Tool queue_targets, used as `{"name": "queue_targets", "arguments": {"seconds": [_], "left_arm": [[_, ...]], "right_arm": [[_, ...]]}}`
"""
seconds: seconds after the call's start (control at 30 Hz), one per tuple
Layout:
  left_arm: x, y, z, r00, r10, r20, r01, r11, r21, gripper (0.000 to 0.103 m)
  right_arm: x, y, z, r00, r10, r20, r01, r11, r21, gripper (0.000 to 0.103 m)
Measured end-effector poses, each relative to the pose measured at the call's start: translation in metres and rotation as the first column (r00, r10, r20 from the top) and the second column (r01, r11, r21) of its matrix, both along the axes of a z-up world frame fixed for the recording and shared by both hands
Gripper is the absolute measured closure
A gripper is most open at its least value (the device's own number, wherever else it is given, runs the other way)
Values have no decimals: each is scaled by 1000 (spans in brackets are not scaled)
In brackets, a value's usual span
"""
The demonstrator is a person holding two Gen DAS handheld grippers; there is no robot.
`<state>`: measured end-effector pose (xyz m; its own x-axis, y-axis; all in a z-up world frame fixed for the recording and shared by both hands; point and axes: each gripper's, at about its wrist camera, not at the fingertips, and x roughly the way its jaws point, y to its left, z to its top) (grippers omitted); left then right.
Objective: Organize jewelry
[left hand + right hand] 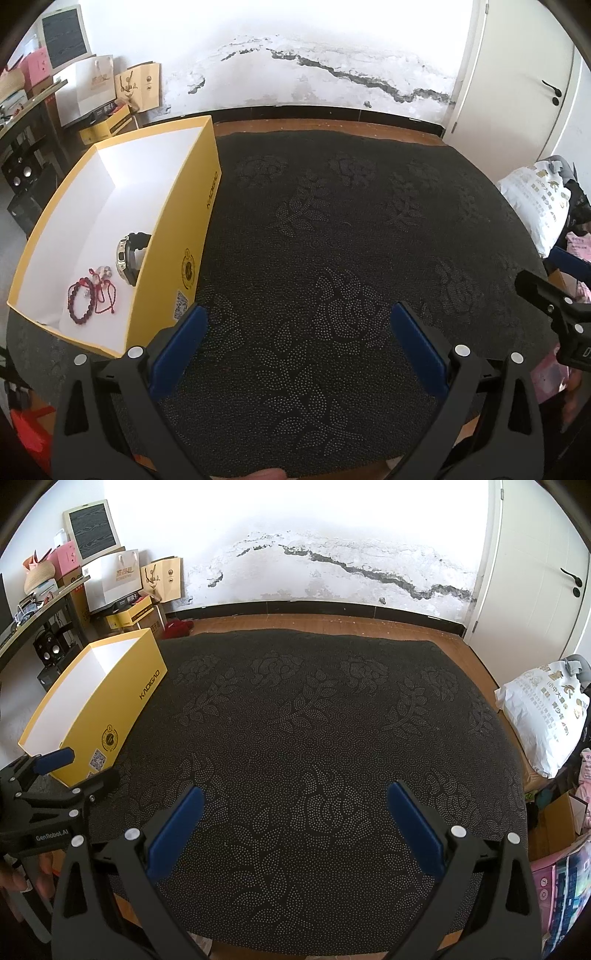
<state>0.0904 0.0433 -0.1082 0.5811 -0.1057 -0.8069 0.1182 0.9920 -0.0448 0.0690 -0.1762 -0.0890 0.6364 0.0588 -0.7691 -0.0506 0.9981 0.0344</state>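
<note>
Here the left gripper (299, 325) and right gripper (295, 805) gape wide, empty, above the mat (332, 240).

A big dark mat (314, 746) with dotted flower shapes covers the wooden table (476, 664). A yellow box (173, 236) sits on the mat's left side. The rest of the mat shows only its pattern.

The left claw (299, 325) hangs wide open over a dark mat (351, 258), gripping nothing. To its left a yellow box (177, 206) sits on the mat, holding a watch (129, 254), a bead bracelet (79, 301) and a red cord (105, 291).
</note>
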Motion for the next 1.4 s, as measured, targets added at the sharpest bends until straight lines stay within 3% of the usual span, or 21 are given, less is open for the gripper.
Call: {"name": "queue_targets", "arguments": {"seconds": [0.9, 1.1, 1.4], "left_arm": [[-1, 0, 0, 1000, -4, 9, 3, 1000, 15, 6], [0, 4, -2, 1000, 0, -11, 0, 1000, -32, 6], [0, 2, -2, 1000, -3, -1, 3, 1000, -9, 6]], "right_arm": [[0, 0, -1, 1000, 2, -1, -2, 1000, -3, 7], [0, 0, -2, 1000, 4, -2, -4, 1000, -7, 7], [0, -1, -2, 1000, 6, -1, -6, 1000, -9, 7]]}}
